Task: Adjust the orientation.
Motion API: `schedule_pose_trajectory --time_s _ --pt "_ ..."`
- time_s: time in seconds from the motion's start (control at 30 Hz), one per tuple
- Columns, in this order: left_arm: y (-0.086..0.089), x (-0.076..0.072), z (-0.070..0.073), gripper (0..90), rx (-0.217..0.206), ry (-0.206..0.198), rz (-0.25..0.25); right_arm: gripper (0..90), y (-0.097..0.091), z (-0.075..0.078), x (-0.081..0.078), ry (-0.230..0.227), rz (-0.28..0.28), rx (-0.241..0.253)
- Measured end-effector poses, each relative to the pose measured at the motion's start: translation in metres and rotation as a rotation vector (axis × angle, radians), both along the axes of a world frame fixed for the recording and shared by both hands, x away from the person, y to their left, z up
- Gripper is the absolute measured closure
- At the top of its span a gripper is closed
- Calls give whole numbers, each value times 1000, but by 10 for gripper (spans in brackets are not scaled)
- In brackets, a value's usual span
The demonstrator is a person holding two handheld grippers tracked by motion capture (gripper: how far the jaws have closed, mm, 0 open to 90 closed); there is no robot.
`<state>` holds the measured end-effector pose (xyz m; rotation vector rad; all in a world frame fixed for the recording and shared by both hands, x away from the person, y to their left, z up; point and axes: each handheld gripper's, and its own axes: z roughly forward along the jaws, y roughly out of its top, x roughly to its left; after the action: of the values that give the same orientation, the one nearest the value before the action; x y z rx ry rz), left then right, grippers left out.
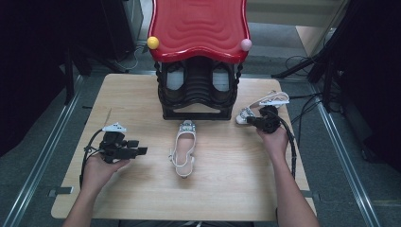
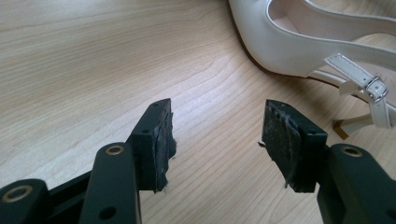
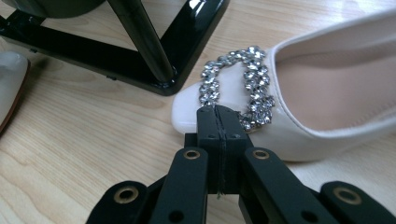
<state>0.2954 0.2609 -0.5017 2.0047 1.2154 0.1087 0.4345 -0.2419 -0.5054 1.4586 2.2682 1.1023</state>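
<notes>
Just ahead of the right gripper (image 3: 217, 114), whose jaws are pressed together on nothing, lies a white shoe (image 3: 299, 93), its jewelled buckle (image 3: 243, 79) at the tips, beside the black rack (image 1: 197, 92). Judging by this, the step is nudging or reaching; gripping calls for parting the jaws first. The left gripper (image 2: 217, 135) stands wide, empty, near the second shoe (image 2: 303, 42).

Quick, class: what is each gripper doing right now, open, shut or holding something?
Left gripper: open, holding nothing.
Right gripper: shut, empty, at the toe of the white shoe.
</notes>
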Motion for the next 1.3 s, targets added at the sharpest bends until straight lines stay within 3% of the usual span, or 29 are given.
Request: schedule_pose_trajectory --time_s 0.43,0.8,0.97,1.3 --pt "4 -9 -3 436 12 8 16 900 15 -2 17 -15 9 9" --pt "4 -11 -4 435 18 8 14 900 17 -3 24 -26 2 25" --pt "4 -9 -4 435 16 11 7 900 9 0 21 -1 -19 65" --pt "-6 1 -4 434 18 14 -29 900 -10 5 8 -14 -46 48"
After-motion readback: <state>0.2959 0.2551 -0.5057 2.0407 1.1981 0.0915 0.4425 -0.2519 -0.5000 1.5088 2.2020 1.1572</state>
